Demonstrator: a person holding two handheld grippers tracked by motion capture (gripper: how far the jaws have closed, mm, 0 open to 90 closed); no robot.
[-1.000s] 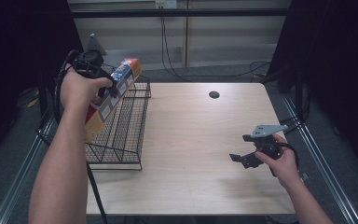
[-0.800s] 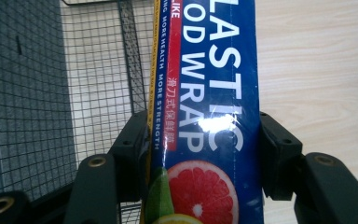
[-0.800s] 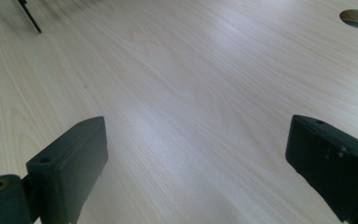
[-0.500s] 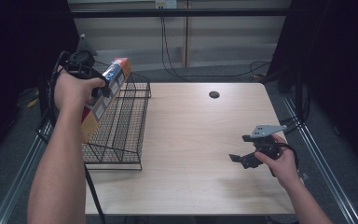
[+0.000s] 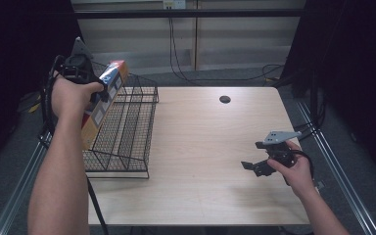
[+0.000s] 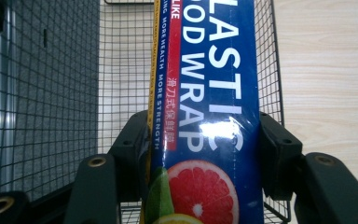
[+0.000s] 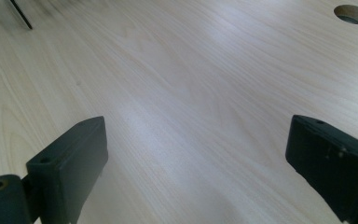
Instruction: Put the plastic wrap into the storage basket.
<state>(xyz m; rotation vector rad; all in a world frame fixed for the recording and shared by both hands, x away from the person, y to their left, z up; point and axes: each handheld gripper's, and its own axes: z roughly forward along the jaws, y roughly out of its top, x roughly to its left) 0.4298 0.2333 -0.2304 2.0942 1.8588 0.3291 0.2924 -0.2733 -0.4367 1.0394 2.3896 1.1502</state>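
A long plastic-wrap box (image 5: 103, 100), orange sided with a blue face and a grapefruit picture (image 6: 205, 116), is tilted over the left part of a black wire rack (image 5: 127, 132). My left gripper (image 5: 102, 93) is shut on the box, its jaws pressing both long sides (image 6: 203, 154). The rack's mesh floor lies beneath the box in the left gripper view. My right gripper (image 5: 252, 166) rests low over the wooden table (image 5: 205, 147) at the right, open, with nothing between its jaws (image 7: 196, 163).
A round cable hole (image 5: 224, 99) sits in the table near the far edge, also visible as the hole (image 7: 353, 14) in the right gripper view. Metal rails (image 5: 333, 161) run along both table sides. Dark curtains and cables stand behind.
My left gripper has carried the box leftward and slightly back, toward the rack's left edge. The right gripper has stayed still.
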